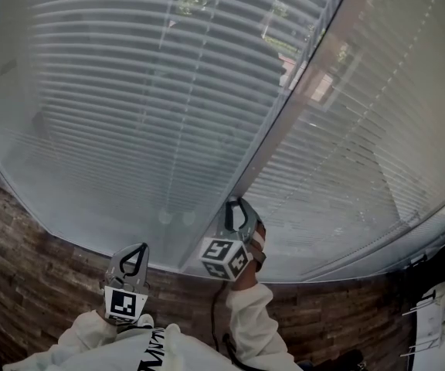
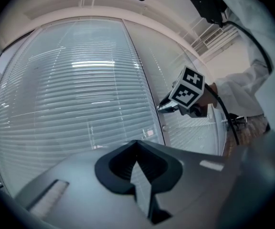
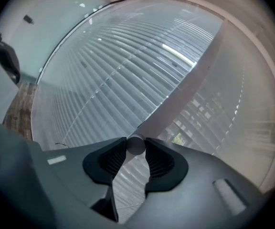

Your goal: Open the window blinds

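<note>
Two panels of white slatted blinds cover the window: the left blind [image 1: 130, 91] and the right blind [image 1: 377, 153], with a pale frame post [image 1: 284, 122] between them. My right gripper [image 1: 236, 205] is up against the foot of that post. In the right gripper view its jaws [image 3: 136, 146] pinch a pale round rod end [image 3: 136, 144], the blind wand, at their tips. My left gripper [image 1: 135, 253] hangs lower and to the left, clear of the blinds, tips together and empty [image 2: 137, 144]. The left gripper view also shows the right gripper [image 2: 163, 106] at the post.
A brick-patterned surface [image 1: 37, 261] runs below the window sill. A dark object [image 1: 431, 273] and a white rack [image 1: 431, 323] stand at the far right. A black cable [image 2: 230, 123] trails from the right gripper along the white sleeve.
</note>
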The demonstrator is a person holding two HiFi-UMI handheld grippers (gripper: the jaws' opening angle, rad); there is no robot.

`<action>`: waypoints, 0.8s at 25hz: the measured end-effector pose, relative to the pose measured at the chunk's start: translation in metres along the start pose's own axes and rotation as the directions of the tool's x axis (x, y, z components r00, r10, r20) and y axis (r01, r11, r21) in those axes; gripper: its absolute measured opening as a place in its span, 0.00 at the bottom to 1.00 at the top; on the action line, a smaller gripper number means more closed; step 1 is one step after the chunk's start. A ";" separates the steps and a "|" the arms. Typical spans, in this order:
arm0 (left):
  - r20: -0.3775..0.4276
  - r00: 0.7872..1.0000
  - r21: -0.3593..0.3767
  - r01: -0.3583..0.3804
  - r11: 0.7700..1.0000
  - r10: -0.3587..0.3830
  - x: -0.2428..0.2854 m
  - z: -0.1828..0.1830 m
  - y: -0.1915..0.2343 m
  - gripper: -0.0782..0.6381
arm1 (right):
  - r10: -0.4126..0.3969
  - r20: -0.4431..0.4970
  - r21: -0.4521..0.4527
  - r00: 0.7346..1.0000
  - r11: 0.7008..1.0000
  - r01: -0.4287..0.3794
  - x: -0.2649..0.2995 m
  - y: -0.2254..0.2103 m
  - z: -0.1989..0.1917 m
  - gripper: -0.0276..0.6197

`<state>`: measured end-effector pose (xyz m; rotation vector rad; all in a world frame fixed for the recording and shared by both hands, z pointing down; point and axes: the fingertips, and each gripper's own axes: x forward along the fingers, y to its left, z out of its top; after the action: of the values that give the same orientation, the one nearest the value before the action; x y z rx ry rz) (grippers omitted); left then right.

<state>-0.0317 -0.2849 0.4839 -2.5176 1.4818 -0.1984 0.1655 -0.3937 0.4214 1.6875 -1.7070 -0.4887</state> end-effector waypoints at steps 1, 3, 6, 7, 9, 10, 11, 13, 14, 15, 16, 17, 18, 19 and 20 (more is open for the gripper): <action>-0.002 1.000 0.001 0.000 1.000 0.000 0.000 0.000 0.000 0.11 | 0.006 0.003 0.050 1.000 0.999 -0.007 0.000 0.000 0.000 0.24; -0.005 1.000 0.005 0.002 1.000 -0.002 -0.001 0.000 -0.001 0.11 | 0.013 0.011 0.144 1.000 0.990 -0.014 0.000 -0.002 0.000 0.24; -0.018 1.000 0.011 0.005 1.000 -0.005 -0.003 -0.006 -0.003 0.11 | 0.016 0.024 0.270 1.000 0.963 -0.022 0.000 -0.004 -0.001 0.24; -0.023 1.000 0.011 0.004 1.000 -0.004 -0.003 -0.007 -0.003 0.11 | 0.019 0.029 0.312 0.999 0.950 -0.027 0.000 -0.004 -0.001 0.24; -0.022 1.000 0.004 0.001 1.000 -0.001 -0.004 -0.007 -0.002 0.11 | 0.026 0.040 0.398 0.999 0.917 -0.040 0.000 -0.006 -0.001 0.24; -0.020 1.000 0.002 -0.001 1.000 0.001 -0.004 -0.006 -0.001 0.11 | 0.029 0.047 0.438 0.998 0.898 -0.047 0.000 -0.006 0.000 0.24; -0.021 1.000 0.000 -0.003 1.000 0.003 -0.005 -0.005 -0.001 0.11 | 0.032 0.055 0.479 0.998 0.876 -0.054 0.000 -0.007 0.000 0.24; -0.027 1.000 0.000 -0.002 1.000 0.002 -0.006 -0.007 0.000 0.11 | 0.030 0.074 0.570 0.997 0.819 -0.067 0.000 -0.011 0.000 0.24; -0.028 1.000 0.002 -0.003 1.000 0.003 -0.006 -0.007 0.000 0.11 | 0.027 0.083 0.619 0.996 0.782 -0.073 0.000 -0.013 -0.001 0.24; -0.027 1.000 0.004 -0.005 1.000 0.005 -0.007 -0.006 0.000 0.11 | 0.026 0.090 0.667 0.996 0.741 -0.080 0.000 -0.013 -0.002 0.24; -0.025 1.000 0.006 -0.007 1.000 0.007 -0.007 -0.005 0.001 0.11 | 0.026 0.097 0.713 0.995 0.695 -0.088 0.000 -0.013 -0.004 0.24; -0.022 1.000 0.007 -0.009 1.000 0.009 -0.007 -0.004 0.002 0.11 | 0.024 0.105 0.756 0.994 0.648 -0.096 0.000 -0.014 -0.005 0.24; -0.022 1.000 0.008 -0.010 1.000 0.010 -0.008 -0.004 0.002 0.11 | 0.020 0.116 0.795 0.993 0.597 -0.105 0.000 -0.014 -0.006 0.24; -0.023 1.000 0.008 -0.011 1.000 0.011 -0.008 -0.004 0.003 0.11 | 0.014 0.129 0.832 0.992 0.543 -0.116 0.000 -0.014 -0.007 0.23; -0.024 1.000 0.008 -0.011 1.000 0.011 -0.009 -0.005 0.003 0.11 | 0.007 0.144 0.866 0.990 0.484 -0.129 0.000 -0.015 -0.008 0.23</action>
<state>-0.0396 -0.2791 0.4876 -2.5091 1.5007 -0.2332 0.1814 -0.3932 0.4164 2.2726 -2.3160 0.4774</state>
